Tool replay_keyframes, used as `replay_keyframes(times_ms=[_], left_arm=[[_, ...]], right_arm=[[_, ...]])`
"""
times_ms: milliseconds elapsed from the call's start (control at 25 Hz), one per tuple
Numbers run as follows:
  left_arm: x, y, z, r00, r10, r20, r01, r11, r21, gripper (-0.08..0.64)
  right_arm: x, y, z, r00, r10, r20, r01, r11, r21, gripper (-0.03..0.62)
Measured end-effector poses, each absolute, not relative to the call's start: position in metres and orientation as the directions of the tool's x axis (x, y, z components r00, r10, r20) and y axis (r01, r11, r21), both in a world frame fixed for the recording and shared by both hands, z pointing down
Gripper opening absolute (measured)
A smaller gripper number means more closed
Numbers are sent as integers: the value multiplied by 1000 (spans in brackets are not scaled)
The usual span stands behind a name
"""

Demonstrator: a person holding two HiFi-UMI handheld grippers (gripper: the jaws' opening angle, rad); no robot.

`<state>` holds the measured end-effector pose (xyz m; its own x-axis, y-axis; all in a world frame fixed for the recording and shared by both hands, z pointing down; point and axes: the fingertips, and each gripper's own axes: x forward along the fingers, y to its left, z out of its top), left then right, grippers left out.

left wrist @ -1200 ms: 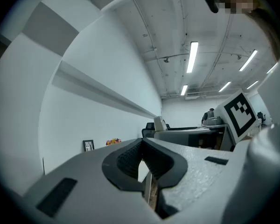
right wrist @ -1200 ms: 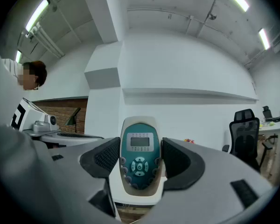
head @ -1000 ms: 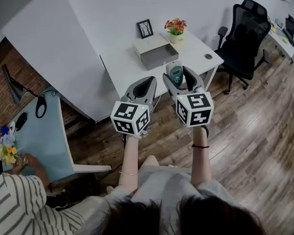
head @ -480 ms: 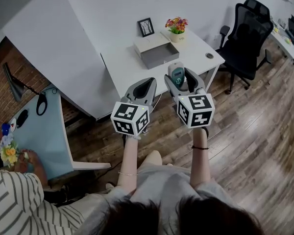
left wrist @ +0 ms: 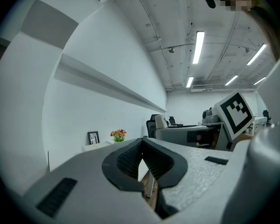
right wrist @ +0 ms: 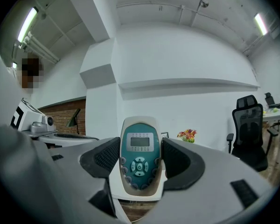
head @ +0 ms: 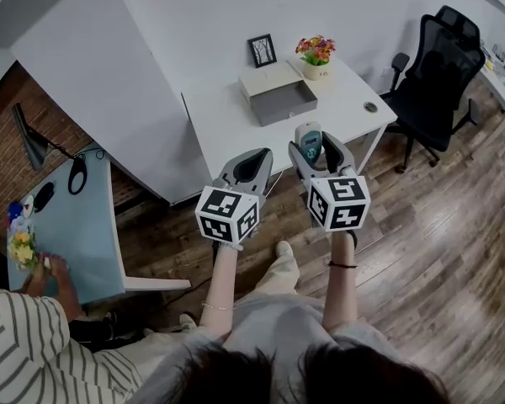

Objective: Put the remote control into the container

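Two grippers: your right gripper [head: 321, 145] clamps the teal-faced cream remote control [right wrist: 139, 154]; your left gripper [head: 257, 154] has its jaws together, empty. At twelve o'clock lies the grey rectangular container [head: 283, 106].

White table [head: 227, 120]: grey container [head: 279, 98], picture frame [head: 262, 50], flowers [head: 316, 50].

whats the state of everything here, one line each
right tongs: shut on the remote control
remote control: upright, screen facing the camera, not yet in the container
left tongs: shut, empty
container: open, on the white desk, looks empty
picture frame: standing upright
flower pot: upright
office chair: unoccupied
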<state>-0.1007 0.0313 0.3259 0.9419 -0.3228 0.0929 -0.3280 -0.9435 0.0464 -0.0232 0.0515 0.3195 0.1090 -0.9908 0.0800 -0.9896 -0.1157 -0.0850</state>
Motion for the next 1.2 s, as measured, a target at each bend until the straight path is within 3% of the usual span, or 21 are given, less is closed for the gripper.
replay_keyframes(times_ms=[1200], left_arm=[[32,-82,362,951,-284,125,-300,-944,137,3]], right_arm=[[102,-56,344,69,-981,181,-997,-71,-4,284]])
